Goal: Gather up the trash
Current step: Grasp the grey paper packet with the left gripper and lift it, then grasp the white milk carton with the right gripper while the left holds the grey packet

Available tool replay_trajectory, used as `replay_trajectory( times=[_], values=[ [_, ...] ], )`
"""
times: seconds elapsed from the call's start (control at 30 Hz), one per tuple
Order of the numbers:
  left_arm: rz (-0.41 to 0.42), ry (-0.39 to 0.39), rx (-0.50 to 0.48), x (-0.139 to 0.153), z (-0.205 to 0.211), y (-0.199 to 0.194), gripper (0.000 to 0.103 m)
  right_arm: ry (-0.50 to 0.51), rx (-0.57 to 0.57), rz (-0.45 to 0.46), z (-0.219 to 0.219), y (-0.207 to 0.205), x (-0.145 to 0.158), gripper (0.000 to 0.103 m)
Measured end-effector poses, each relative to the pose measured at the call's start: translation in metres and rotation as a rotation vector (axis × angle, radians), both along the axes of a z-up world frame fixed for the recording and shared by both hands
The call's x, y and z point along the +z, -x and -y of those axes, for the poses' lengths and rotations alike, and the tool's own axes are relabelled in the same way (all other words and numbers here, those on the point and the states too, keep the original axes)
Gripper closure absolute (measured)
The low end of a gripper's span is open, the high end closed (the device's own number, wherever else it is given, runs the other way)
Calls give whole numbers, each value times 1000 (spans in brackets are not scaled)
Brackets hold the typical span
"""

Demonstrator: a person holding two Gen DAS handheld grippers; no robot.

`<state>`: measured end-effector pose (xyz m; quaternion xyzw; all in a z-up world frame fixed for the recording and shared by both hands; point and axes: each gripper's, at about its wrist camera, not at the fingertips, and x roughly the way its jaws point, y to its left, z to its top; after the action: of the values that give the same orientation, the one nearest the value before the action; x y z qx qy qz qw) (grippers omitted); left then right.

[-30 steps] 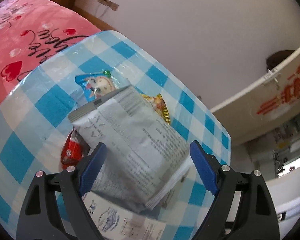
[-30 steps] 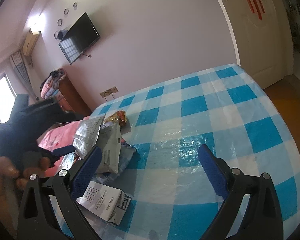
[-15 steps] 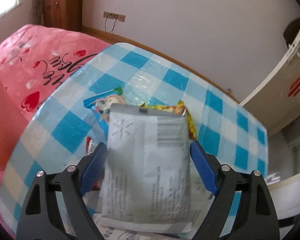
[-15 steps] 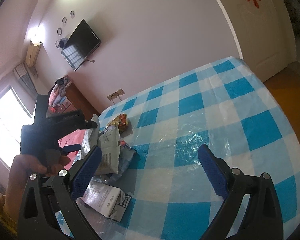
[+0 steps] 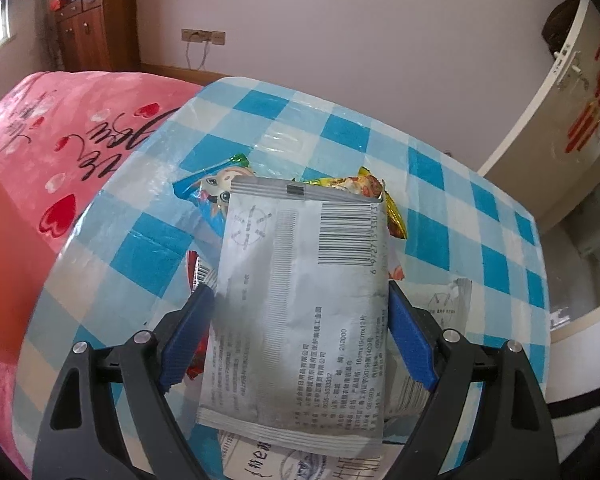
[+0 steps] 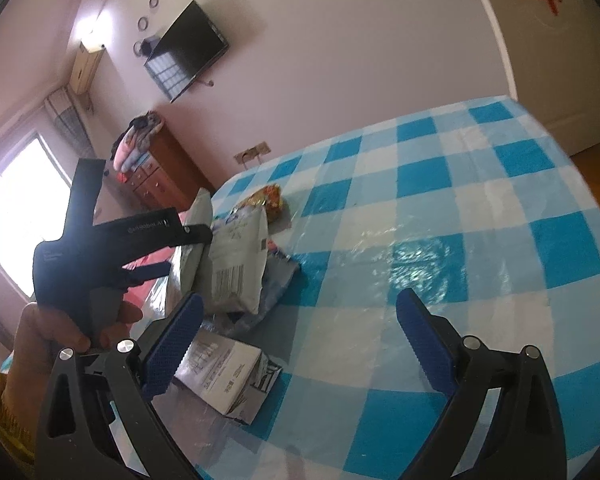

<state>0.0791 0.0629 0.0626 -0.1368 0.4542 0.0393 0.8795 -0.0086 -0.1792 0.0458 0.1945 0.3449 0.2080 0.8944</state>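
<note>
A grey packet (image 5: 300, 240) with a barcode stands steeply over a pile of wrappers on the blue-and-white checked table (image 5: 340, 132). My left gripper (image 5: 298, 296) is shut on it, one blue pad against each long edge. The right wrist view shows the same packet (image 6: 240, 264) in the left gripper (image 6: 188, 252), which a hand (image 6: 48, 332) holds. Under and behind it lie a blue cartoon wrapper (image 5: 208, 196), a yellow-red wrapper (image 5: 380, 200), a red wrapper (image 5: 198, 276) and a white carton (image 6: 220, 376). My right gripper (image 6: 300, 300) hangs open over the cloth (image 6: 460, 200), nothing between its fingers.
A pink bed cover (image 5: 60, 140) borders the table's left side, with a wooden cabinet (image 5: 96, 32) behind it. A white door (image 5: 572, 100) stands at the right. A wall TV (image 6: 188, 48) hangs above. The table's right half carries only the shiny cloth.
The left gripper has rolled, and the grey packet, earlier lying slantwise between its fingers, now lines up straight with them. The right gripper's view has tipped slightly; its jaws are as before.
</note>
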Motion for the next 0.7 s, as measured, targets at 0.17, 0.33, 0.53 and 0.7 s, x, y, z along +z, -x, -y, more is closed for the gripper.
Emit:
replay_trajectory(
  times=[0.17,0.33,0.53,0.7],
  values=[
    [12,52,-38,-6,-11,4,15,-5,52,-12,-10,-2,-4,7],
    [26,76,-83,-6,-16,7,14,-11,132,-50,-23,-5,-11,7],
    [24,71,-133,-9,-18,9,14,19,227,-86,-45,-4,-18,7],
    [9,51,-155,-12,-20,14,15,46,304,-91,-62,2,-20,7]
  ],
)
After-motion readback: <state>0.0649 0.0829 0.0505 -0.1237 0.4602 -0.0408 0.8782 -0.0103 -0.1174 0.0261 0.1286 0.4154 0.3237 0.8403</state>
